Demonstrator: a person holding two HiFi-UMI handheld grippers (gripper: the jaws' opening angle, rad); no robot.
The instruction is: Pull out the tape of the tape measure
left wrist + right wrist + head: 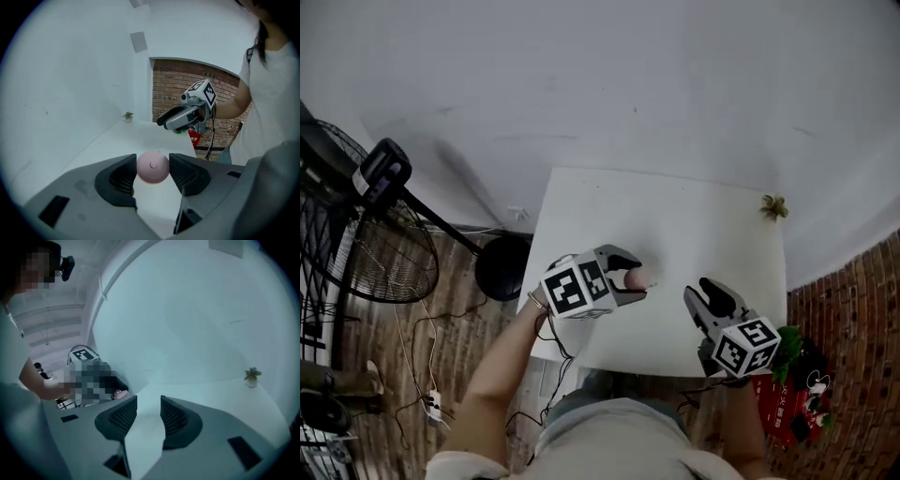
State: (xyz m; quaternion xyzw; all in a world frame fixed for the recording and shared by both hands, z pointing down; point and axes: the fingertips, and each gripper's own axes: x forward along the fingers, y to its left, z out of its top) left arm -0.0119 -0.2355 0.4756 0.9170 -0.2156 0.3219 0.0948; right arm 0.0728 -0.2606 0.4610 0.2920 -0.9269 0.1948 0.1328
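A small round pink tape measure [635,278] sits between the jaws of my left gripper [636,274], held above the near part of the white table [675,216]. In the left gripper view both pads touch the sides of the pink tape measure [153,167], and no tape shows outside the case. My right gripper [697,298] hovers to the right of it, a short way off, with a gap between its jaws and nothing in them [148,416]. From the right gripper view the tape measure [119,393] peeks out at the left.
A tiny potted plant [773,207] stands at the table's far right corner. A standing fan [356,253] and cables are on the floor to the left. A red bag [787,403] lies on the brick floor to the right. A white wall runs behind the table.
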